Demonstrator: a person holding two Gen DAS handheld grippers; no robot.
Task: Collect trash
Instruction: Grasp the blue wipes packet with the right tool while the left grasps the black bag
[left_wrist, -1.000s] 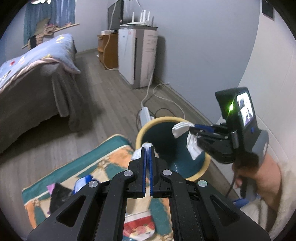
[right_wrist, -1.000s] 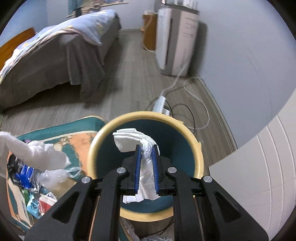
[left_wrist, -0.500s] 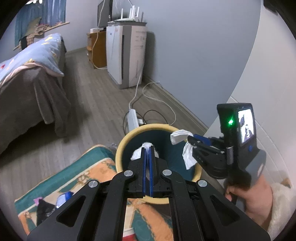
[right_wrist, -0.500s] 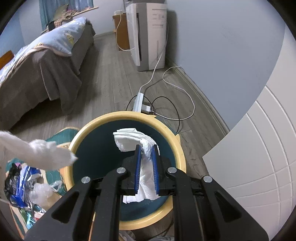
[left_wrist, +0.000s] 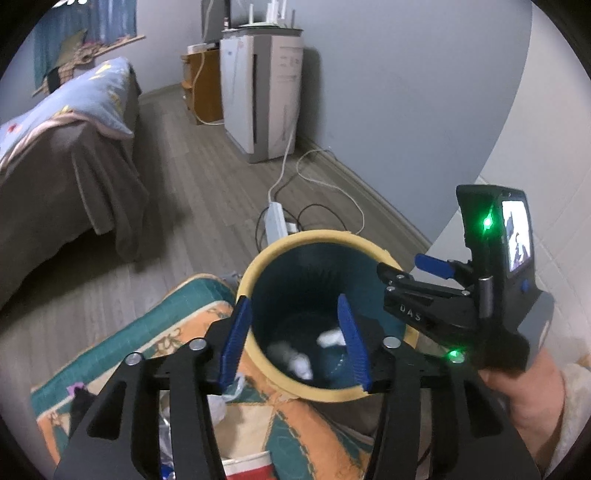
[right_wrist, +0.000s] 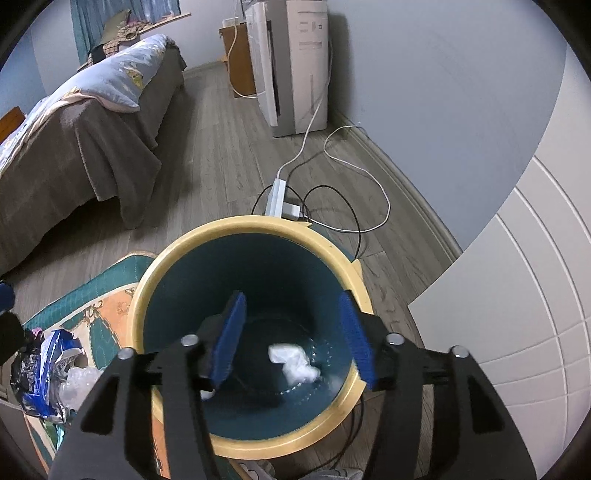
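I hold both claws wide apart over the bin (right_wrist: 251, 240): left claw (left_wrist: 293, 339), right claw (right_wrist: 293, 338). White tissues (right_wrist: 293, 363) lie at its bottom. The bin stands on a wood floor (right_wrist: 221, 147) beside a rug (left_wrist: 177, 325) (more trash (right_wrist: 44, 373) there), near a bed (right_wrist: 74, 140).

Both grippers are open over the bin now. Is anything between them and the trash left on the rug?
Nothing visible blocks it. The wrappers lie on the rug, left of the bin. The left gripper and right gripper would only have to clear the bin's rim.
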